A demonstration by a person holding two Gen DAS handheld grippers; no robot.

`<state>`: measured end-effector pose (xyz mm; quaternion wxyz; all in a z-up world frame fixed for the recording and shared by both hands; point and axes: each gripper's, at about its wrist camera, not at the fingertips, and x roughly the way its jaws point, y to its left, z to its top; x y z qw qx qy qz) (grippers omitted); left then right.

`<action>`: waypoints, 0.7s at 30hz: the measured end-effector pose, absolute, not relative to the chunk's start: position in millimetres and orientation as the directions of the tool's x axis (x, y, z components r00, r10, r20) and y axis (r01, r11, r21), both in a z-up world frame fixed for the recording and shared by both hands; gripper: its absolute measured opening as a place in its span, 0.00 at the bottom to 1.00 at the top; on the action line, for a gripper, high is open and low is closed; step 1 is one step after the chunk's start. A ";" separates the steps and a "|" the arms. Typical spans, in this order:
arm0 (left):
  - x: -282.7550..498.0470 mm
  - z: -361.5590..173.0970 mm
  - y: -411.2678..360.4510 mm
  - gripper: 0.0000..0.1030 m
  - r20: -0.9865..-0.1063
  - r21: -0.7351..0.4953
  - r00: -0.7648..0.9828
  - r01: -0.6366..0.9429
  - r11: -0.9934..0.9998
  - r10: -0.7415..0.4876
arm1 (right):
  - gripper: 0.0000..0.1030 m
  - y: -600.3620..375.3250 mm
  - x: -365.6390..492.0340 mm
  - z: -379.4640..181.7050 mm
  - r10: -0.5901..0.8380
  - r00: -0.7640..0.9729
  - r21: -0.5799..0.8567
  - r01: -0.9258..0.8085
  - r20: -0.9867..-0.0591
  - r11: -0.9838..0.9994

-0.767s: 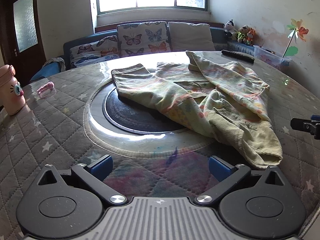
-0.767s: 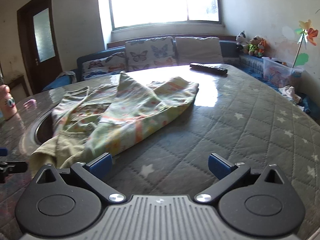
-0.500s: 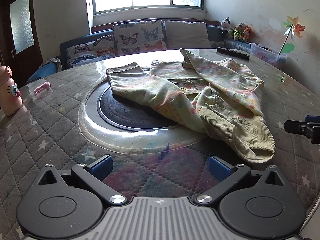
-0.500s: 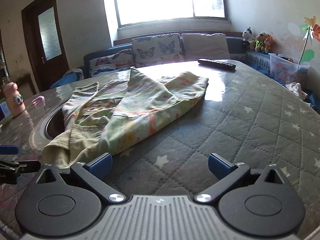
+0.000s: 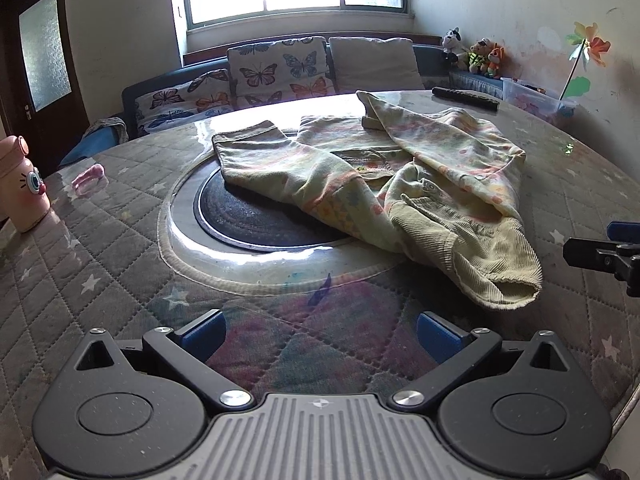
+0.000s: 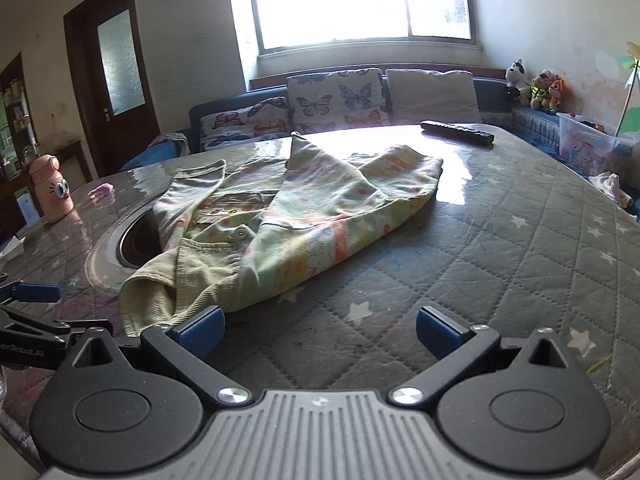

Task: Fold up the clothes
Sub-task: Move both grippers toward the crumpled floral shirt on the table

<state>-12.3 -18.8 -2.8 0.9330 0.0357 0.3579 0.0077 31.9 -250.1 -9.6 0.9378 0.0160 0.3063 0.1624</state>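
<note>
A crumpled pale green garment with an orange and pink print (image 5: 384,184) lies on the round quilted table, partly over the dark centre disc; it also shows in the right wrist view (image 6: 288,216). Its ribbed cuff (image 5: 500,276) points toward me. My left gripper (image 5: 320,332) is open and empty, low over the table in front of the garment. My right gripper (image 6: 318,330) is open and empty, its left finger (image 6: 200,330) just short of the cuff end (image 6: 148,300). Each gripper shows at the edge of the other's view.
A dark disc (image 5: 260,220) sits in the table's (image 5: 100,260) middle. A pink bottle (image 5: 22,184) and a small pink object (image 5: 88,176) stand at the left. A black remote (image 6: 456,132) lies at the far side. A sofa with cushions (image 5: 280,68) and a plastic box (image 6: 588,144) lie beyond.
Both grippers have drawn back and risen a little; the garment sits further off in the left view. The right view has turned left, toward the cuff. The garment has not moved.
</note>
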 end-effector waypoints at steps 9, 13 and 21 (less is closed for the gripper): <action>-18.5 3.3 -23.0 1.00 -0.658 0.083 0.751 -0.003 0.997 0.057 | 1.00 -245.1 29.6 -6.6 0.343 0.749 0.127 -0.332 -0.566 0.935; -17.3 6.8 -23.6 1.00 -0.652 0.086 0.756 -0.008 0.996 0.062 | 0.99 -243.5 32.2 -6.5 0.351 0.745 0.124 -0.344 -0.567 0.931; -5.8 8.1 -26.3 1.00 -0.653 0.089 0.755 0.001 0.996 0.057 | 0.96 -236.6 41.2 -3.7 0.354 0.743 0.106 -0.361 -0.569 0.927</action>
